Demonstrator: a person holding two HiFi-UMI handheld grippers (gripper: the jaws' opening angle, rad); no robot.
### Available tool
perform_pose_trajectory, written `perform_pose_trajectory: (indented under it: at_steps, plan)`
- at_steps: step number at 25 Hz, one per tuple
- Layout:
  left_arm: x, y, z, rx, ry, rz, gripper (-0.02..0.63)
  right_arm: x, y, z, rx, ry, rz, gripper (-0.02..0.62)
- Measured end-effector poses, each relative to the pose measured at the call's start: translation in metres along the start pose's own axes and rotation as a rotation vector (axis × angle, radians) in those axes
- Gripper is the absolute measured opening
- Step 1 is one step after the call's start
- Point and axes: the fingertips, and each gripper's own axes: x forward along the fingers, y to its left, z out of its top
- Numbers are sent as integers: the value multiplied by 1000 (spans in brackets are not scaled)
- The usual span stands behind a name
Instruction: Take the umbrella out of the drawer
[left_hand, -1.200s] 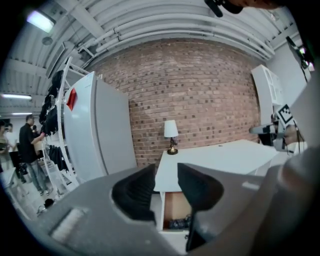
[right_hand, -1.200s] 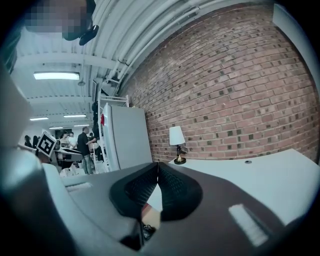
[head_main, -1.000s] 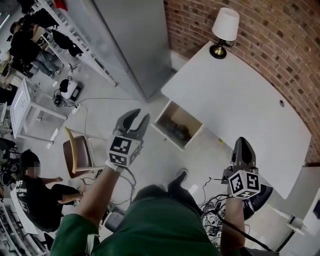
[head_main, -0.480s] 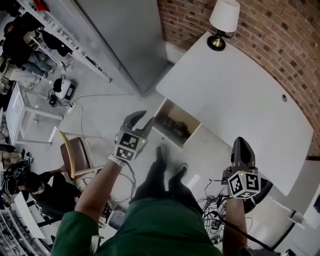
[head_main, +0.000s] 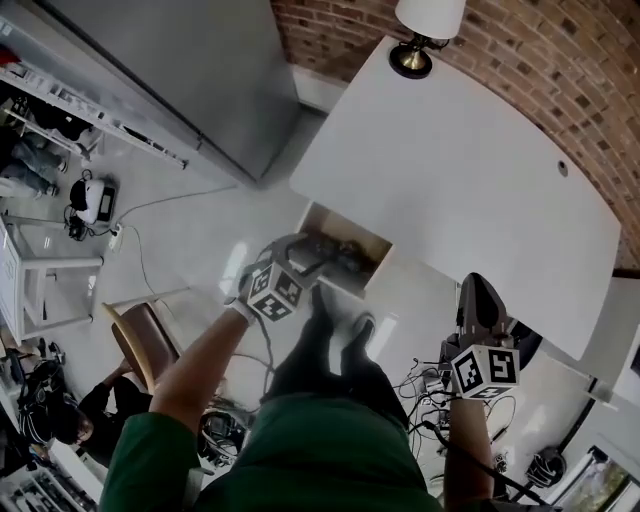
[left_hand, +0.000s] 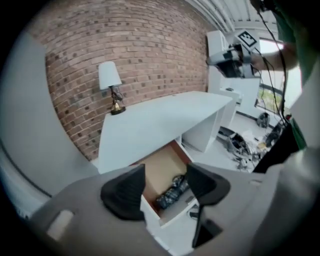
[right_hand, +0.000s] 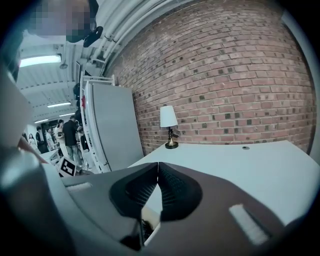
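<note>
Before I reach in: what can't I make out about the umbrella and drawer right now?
Umbrella: left gripper view, a small blurred dark bundle in the drawer; the handle end can't be told.
Lamp: head view, shade cut off by the top edge.
Drawer: right gripper view, almost all hidden behind the shut right gripper.

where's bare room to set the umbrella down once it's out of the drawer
The white desk top is bare from the lamp at its corner across to the brick wall. The floor between the drawer and the grey cabinet is mostly bare. Crowded: the cables by the desk's end.
</note>
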Motion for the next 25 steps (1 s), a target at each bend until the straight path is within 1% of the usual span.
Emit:
perform_pose_trajectory:
  at_steps: [2,5,7,9,15,20,25]
  plan:
    - [21,-8,-15,90,48,-81,267,7,0,-6,13,12,-27,0]
    - [49,-17,-39,202,106,-174,268,14,-1,-18,36,28,-68,1]
    - [67,-22,-51,252,141,-217,270,15,-4,-29,50,38,-86,0]
    - [85,-25,-60,282,170,-247,270,18,-11,-41,62,60,-98,0]
    - [131,-26,-80,294,258,-279,273,37,-38,-76,110,117,-93,1]
    - [169,-21,-100,257,345,-301,290,59,-59,-85,108,113,-78,1]
    - [193,-28,-110,266,374,-325,298,68,-67,-99,98,143,-53,1]
